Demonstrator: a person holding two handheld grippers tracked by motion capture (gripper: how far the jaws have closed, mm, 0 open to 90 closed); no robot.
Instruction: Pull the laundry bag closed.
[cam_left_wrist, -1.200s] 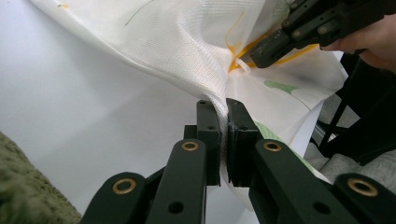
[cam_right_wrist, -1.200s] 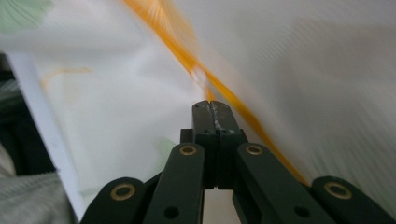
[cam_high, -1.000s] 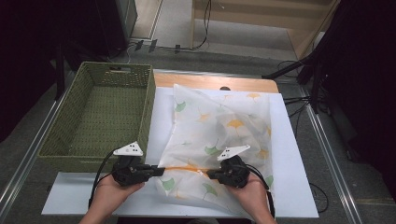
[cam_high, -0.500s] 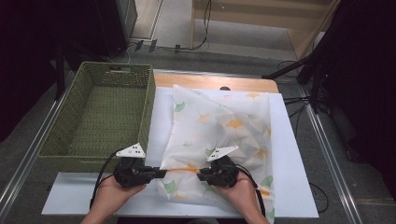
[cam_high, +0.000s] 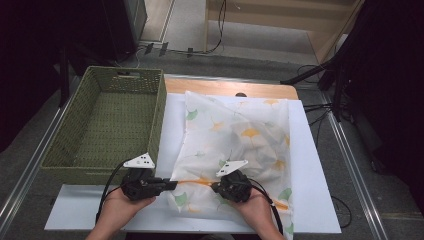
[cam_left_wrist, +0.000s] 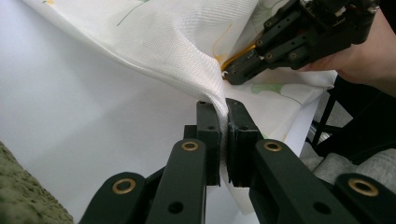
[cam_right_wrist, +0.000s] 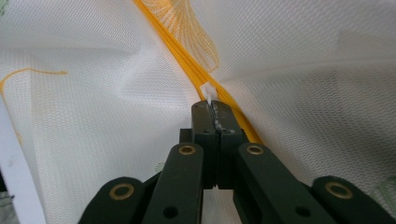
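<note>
Mesh laundry bag (cam_high: 235, 150) with ginkgo-leaf print, lying flat on the white bench (cam_high: 310, 190), contents bunched toward the far right. Left gripper (cam_high: 172, 184) clamped on a fold of the bag's near-left edge, the cloth pinched between closed jaws in the left gripper view (cam_left_wrist: 223, 126). Right gripper (cam_high: 214, 187) closed tight on the small white zipper pull (cam_right_wrist: 208, 94), jaws having just opened and closed again, the orange zipper (cam_right_wrist: 187, 56) running away from the tips across the mesh. Judged step: bag held taut at one end, slider about to be drawn along the zipper. Risks: pull tab thin and only just caught at the jaw tips, hence likely to slip out under a sideways tug; loose mesh beside the track liable to snag in the slider if slack; left hold only a narrow pinch of fabric, likely to give way under a strong pull, with the bag then sliding across the smooth bench rather than the zipper moving. Surroundings: green woven basket (cam_high: 75, 145) just left of the bag, empty, its near corner close to the left hand (cam_high: 117, 212); right hand (cam_high: 257, 212) resting on the bag itself; nothing across the zipper's line.
</note>
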